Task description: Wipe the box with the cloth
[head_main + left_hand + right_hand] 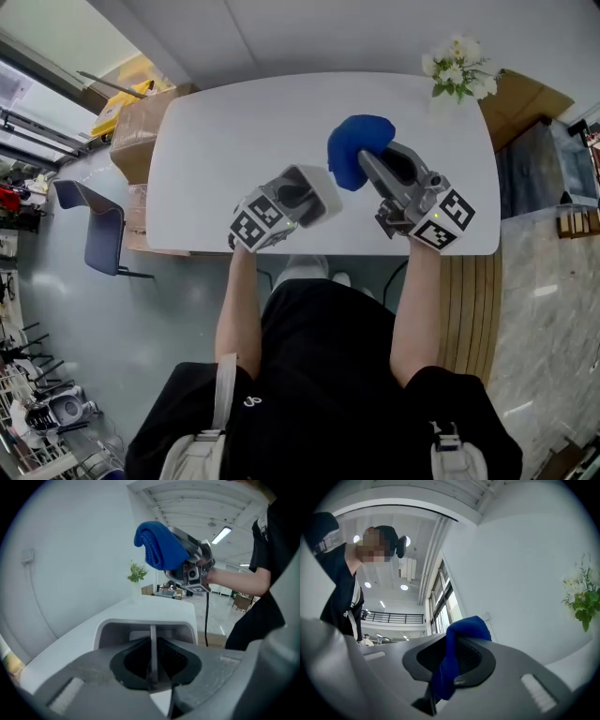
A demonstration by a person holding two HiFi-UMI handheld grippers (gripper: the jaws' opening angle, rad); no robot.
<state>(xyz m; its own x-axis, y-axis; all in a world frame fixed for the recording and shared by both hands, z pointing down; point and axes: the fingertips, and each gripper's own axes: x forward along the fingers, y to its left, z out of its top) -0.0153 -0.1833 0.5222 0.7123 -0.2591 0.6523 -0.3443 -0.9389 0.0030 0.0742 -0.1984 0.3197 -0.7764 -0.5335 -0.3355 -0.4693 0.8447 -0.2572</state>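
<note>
Left gripper (295, 199) is clamped on one thin wall of the white box (323, 195), holding it raised over the near side of the table (216, 141), apparently to steady it. Right gripper (367, 164) pinches the bunched blue cloth (354, 141) just right of the box, seemingly poised to wipe.

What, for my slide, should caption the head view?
Over a white table, the left gripper clamps a white open box while the right gripper holds a bunched blue cloth.
</note>
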